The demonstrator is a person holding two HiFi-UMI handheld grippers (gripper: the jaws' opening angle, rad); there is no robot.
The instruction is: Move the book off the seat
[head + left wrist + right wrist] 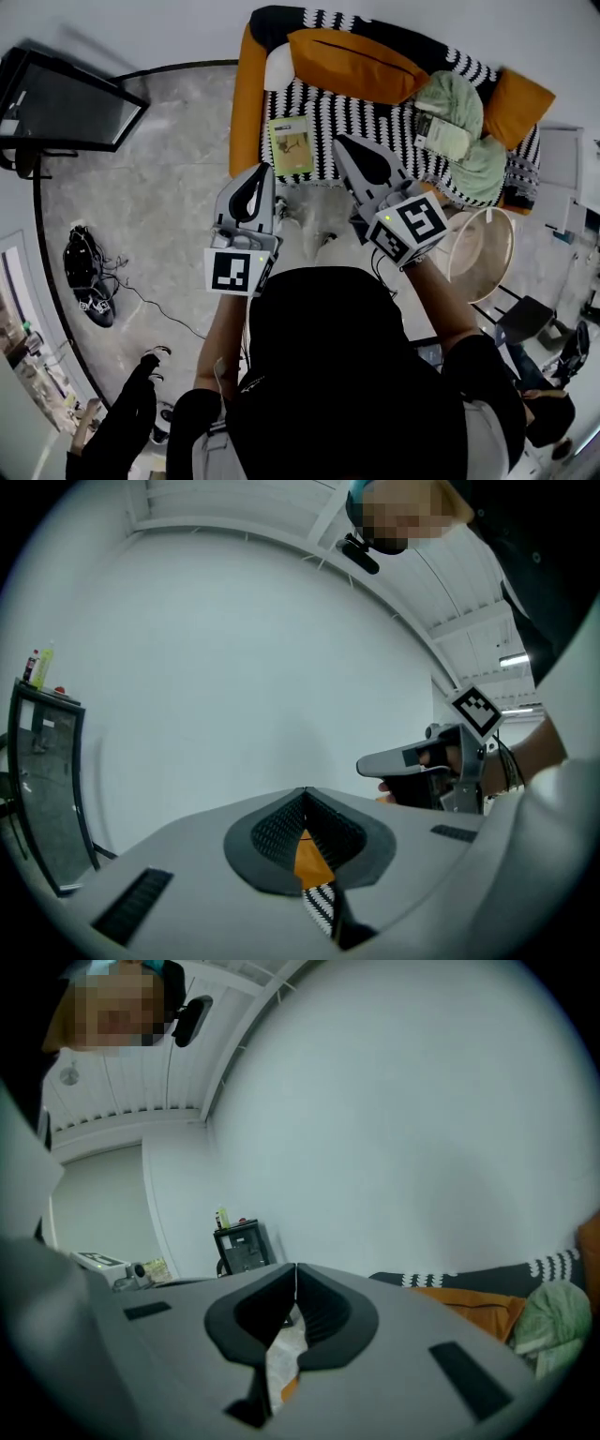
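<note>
A pale green book (292, 143) lies flat on the left part of the sofa seat (342, 117), which has a black-and-white patterned cover. My left gripper (263, 171) hovers just in front of the seat edge, below the book, jaws shut and empty (305, 789). My right gripper (339, 141) reaches over the seat just right of the book, also shut with nothing in it (296, 1266). The left gripper view looks at a white wall, with the right gripper (370, 764) at its right. The book is hidden in both gripper views.
On the sofa lie an orange cushion (352, 64), green cloth (459, 108) and a second booklet (441, 134). A round side table (483, 248) stands at its right. A dark screen (61, 103) and cables (89, 277) are at the left.
</note>
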